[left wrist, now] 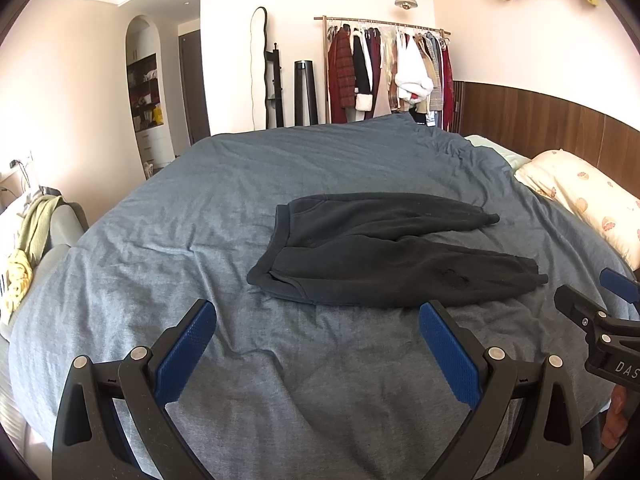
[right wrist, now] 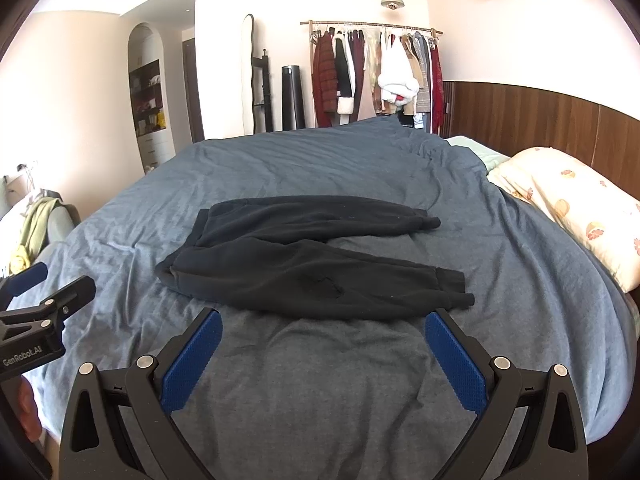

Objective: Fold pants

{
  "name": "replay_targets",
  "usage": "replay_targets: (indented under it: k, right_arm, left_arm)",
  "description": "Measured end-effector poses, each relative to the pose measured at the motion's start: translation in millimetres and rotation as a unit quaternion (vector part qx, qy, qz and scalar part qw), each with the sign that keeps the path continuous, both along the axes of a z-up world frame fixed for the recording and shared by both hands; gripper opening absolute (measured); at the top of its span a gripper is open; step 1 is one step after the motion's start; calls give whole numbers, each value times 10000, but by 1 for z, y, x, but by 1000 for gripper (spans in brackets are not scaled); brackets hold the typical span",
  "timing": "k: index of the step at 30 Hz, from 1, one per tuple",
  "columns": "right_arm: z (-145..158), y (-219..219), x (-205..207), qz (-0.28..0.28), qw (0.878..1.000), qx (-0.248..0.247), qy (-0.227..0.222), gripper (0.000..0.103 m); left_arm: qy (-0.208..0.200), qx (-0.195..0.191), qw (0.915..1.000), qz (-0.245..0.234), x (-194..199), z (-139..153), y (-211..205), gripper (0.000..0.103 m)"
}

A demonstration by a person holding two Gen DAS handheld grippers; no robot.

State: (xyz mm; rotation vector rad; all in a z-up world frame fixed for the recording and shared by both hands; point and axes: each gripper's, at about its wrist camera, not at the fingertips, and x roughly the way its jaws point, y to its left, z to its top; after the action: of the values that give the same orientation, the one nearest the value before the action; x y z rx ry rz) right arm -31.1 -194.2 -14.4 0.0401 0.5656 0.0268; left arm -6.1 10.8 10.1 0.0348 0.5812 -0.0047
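Black sweatpants lie spread on the blue-grey bed cover, waistband to the left, both legs pointing right and slightly apart. They also show in the right wrist view. My left gripper is open and empty, held above the cover just in front of the pants' near edge. My right gripper is open and empty, also just in front of the near leg. The right gripper shows at the right edge of the left wrist view; the left gripper shows at the left edge of the right wrist view.
The bed cover fills most of the view. A floral pillow lies at the right by a wooden headboard. A clothes rack stands behind the bed. A chair with green cloth is at the left.
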Motion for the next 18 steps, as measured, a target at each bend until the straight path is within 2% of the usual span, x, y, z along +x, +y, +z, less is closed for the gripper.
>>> replay_targets:
  k: [18]
  right_arm:
    - [-2,5,0,28,10000,-18,40,103]
  left_arm:
    - [32,10,10000,42,0,-7,5,103]
